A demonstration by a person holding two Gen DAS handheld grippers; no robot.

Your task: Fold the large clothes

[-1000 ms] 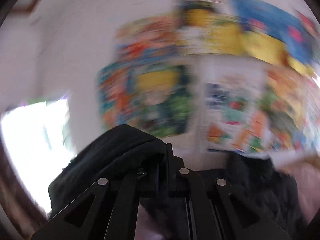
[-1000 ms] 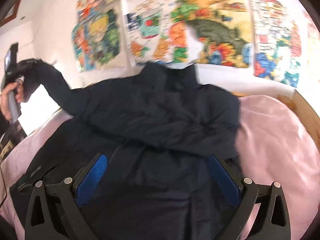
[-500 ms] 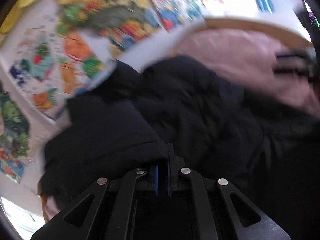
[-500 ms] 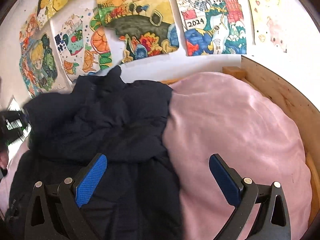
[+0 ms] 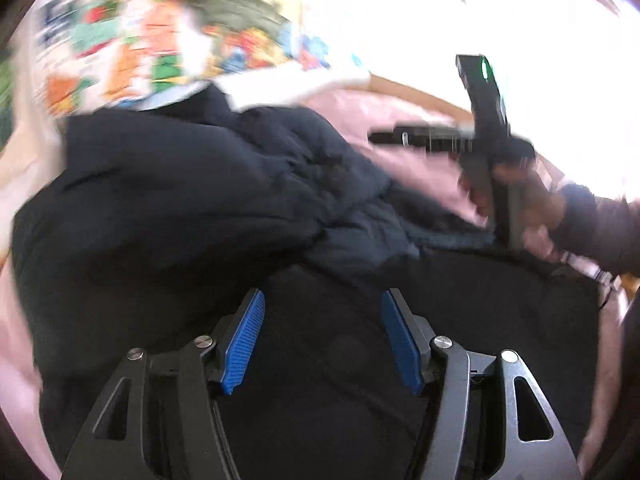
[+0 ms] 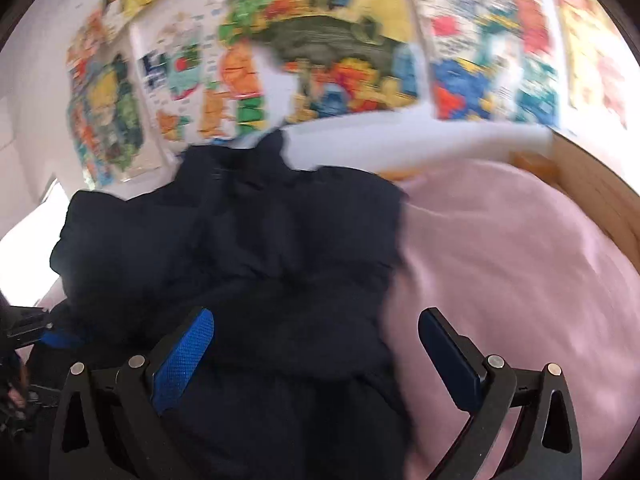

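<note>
A large dark navy padded jacket [image 5: 192, 200] lies bunched on a pink bed cover [image 6: 500, 260], with a folded part heaped over its body. My left gripper [image 5: 322, 328] hovers low over the jacket's dark lower panel. Its jaws are opening, its blue pads [image 5: 244, 338] stand apart, and no cloth is pinched between them. My right gripper [image 6: 316, 332] is open wide above the jacket's right edge [image 6: 280, 240], one finger over cloth and the other over pink cover. In the left wrist view a hand [image 5: 532, 204] holds the right gripper [image 5: 400, 138] above the jacket's far side.
A wooden bed frame [image 6: 600, 196] rims the cover at the right. Colourful posters [image 6: 320, 52] cover the white wall behind the bed. The left gripper's frame [image 6: 24, 320] shows at the left edge of the right wrist view. Bare pink cover lies to the jacket's right.
The left gripper was shut on a fold of jacket held high, swung it down over the garment, and has let go. The right gripper drifted right over the pink cover, then back over the jacket.
</note>
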